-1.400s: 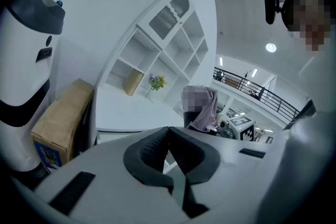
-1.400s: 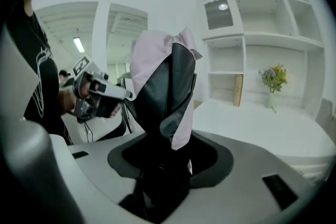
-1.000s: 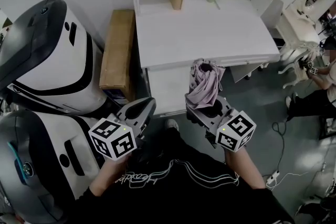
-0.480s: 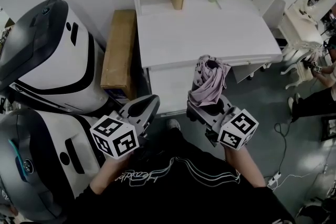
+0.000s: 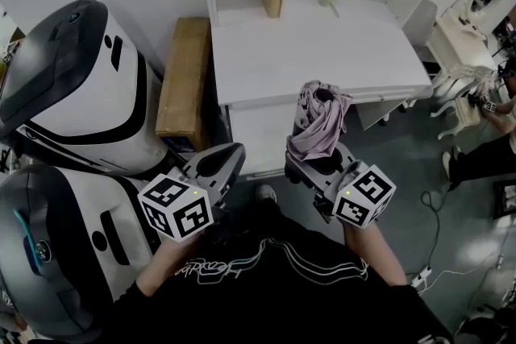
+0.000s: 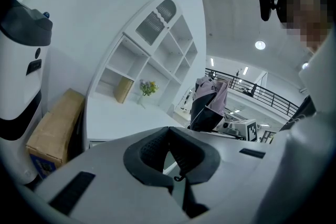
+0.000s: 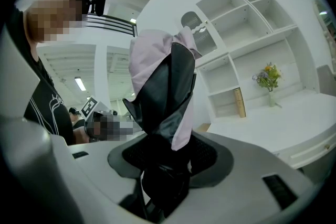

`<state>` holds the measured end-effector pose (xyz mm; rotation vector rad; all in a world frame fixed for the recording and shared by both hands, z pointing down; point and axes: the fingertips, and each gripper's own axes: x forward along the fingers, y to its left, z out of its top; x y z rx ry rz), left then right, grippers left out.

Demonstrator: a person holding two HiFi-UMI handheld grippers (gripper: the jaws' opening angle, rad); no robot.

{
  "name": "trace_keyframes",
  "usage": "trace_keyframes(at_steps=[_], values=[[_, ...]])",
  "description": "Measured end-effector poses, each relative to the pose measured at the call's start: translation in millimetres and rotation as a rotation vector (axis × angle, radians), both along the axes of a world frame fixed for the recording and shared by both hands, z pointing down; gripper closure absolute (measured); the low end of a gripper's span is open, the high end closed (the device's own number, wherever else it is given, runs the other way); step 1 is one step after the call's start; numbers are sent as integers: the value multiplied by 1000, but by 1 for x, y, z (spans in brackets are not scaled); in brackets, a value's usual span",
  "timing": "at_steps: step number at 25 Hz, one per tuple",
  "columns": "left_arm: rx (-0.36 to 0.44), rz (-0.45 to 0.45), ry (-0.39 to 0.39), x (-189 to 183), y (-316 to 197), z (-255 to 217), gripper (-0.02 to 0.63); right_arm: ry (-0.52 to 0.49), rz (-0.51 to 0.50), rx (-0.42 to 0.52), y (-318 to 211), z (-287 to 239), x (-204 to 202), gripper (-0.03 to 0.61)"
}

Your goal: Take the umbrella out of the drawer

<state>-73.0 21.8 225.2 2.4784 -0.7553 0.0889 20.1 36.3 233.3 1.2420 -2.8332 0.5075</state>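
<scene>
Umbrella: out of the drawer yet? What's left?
Done: the umbrella is out, upright in the air in front of the desk. In hand: the right gripper clamps its lower end; the left gripper is shut and empty. Left: at most, setting it down somewhere.

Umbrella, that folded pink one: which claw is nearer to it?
Right. The right claw grips the umbrella at its lower end. The left claw sits off to the umbrella's left, apart from it and closed on nothing.
</scene>
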Motion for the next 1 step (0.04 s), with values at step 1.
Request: trace_keyframes(at_steps=[1], values=[[2, 1, 0, -1, 1, -1, 595, -3, 0, 0, 1, -2, -1, 367]])
